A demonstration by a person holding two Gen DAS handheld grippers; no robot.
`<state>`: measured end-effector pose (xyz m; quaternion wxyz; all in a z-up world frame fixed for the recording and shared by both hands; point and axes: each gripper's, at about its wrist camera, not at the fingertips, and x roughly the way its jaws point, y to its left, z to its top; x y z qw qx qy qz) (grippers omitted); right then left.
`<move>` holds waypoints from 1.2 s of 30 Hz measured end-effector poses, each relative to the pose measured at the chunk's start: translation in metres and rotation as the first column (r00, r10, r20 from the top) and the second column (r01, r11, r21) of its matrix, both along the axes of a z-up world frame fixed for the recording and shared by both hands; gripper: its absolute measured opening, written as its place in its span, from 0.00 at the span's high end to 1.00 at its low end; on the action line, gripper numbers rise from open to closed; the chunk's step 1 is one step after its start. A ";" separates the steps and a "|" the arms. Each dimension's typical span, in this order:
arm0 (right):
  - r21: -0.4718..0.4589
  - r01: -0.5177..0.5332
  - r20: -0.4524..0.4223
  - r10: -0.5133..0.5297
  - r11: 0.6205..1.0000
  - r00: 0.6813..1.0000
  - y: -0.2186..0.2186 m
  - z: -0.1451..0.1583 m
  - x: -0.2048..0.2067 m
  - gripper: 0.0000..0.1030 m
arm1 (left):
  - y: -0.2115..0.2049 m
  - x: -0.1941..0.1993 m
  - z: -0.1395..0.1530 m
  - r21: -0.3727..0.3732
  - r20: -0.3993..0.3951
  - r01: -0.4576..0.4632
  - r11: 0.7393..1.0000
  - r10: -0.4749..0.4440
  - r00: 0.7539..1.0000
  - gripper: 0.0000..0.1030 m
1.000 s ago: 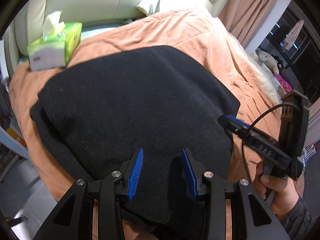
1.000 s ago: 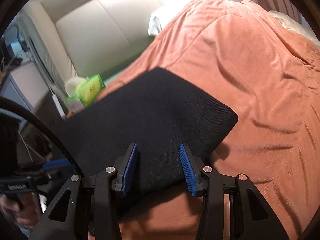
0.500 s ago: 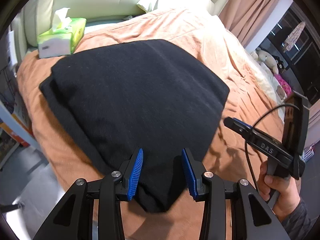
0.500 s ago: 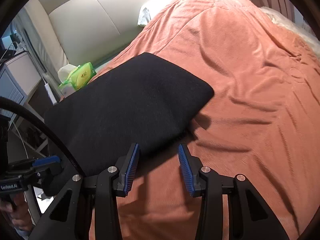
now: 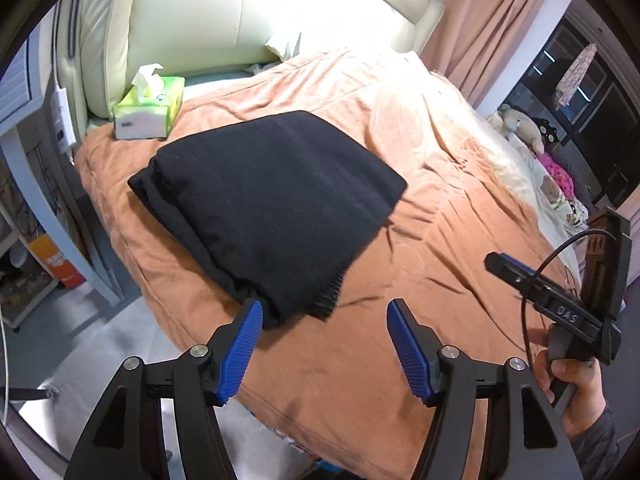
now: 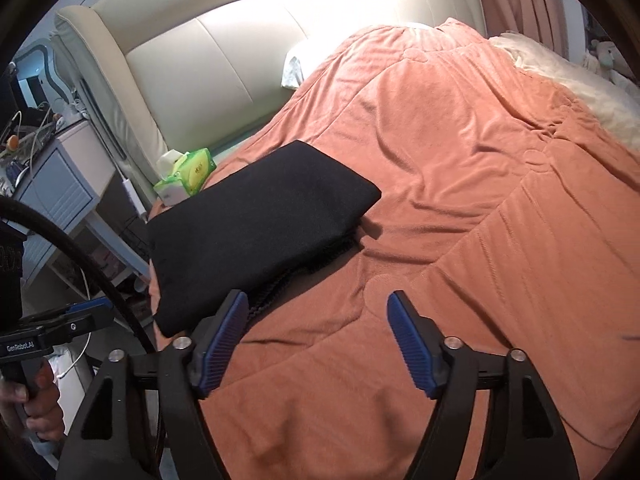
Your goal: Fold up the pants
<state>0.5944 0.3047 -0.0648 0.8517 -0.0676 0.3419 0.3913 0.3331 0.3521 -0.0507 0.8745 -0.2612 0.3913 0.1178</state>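
The black pants [image 5: 272,196] lie folded into a thick rectangle on the orange bedspread [image 5: 440,184], near the bed's left corner. My left gripper [image 5: 324,312] hangs above and short of the pants' near edge, its jaws opening with nothing between them. In the right wrist view the pants [image 6: 256,228] lie ahead to the left, and my right gripper [image 6: 316,304] stands over bare bedspread [image 6: 460,200], its jaws also opening and empty. Each gripper shows at the edge of the other's view: the right gripper [image 5: 508,268] and the left gripper [image 6: 86,314].
A green tissue box [image 5: 150,110] sits behind the pants by the cream headboard [image 5: 240,12]. A pale blue nightstand [image 6: 60,176] stands left of the bed. Soft toys [image 5: 520,128] and a curtain [image 5: 480,40] lie far right. The bed's edge drops to grey floor [image 5: 92,344].
Both grippers drew back and rose away from the pants, which now lie farther off and look smaller. Both pairs of jaws have spread much wider.
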 end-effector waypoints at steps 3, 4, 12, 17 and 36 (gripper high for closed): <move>0.002 0.018 0.021 -0.018 1.000 1.000 -0.021 0.014 -0.018 0.18 | -0.016 -0.008 0.011 0.027 -0.004 0.013 1.000 -0.013 1.000 0.23; 0.001 0.026 0.023 -0.026 1.000 0.999 -0.028 0.019 -0.024 0.17 | -0.022 -0.011 0.014 0.037 -0.003 0.017 0.999 -0.017 1.000 0.21; 0.053 0.108 0.024 -0.109 0.993 0.994 -0.098 0.050 -0.073 0.10 | -0.070 -0.037 0.046 0.097 0.036 0.052 0.994 -0.056 0.998 0.02; 0.060 0.122 0.037 -0.125 0.991 0.992 -0.132 0.058 -0.108 0.10 | -0.098 -0.050 0.054 0.116 0.035 0.079 0.990 -0.084 0.996 0.02; 0.087 0.255 0.110 -0.264 0.963 0.958 -0.260 0.081 -0.251 0.00 | -0.197 -0.117 0.075 0.177 0.092 0.199 0.964 -0.218 0.972 0.01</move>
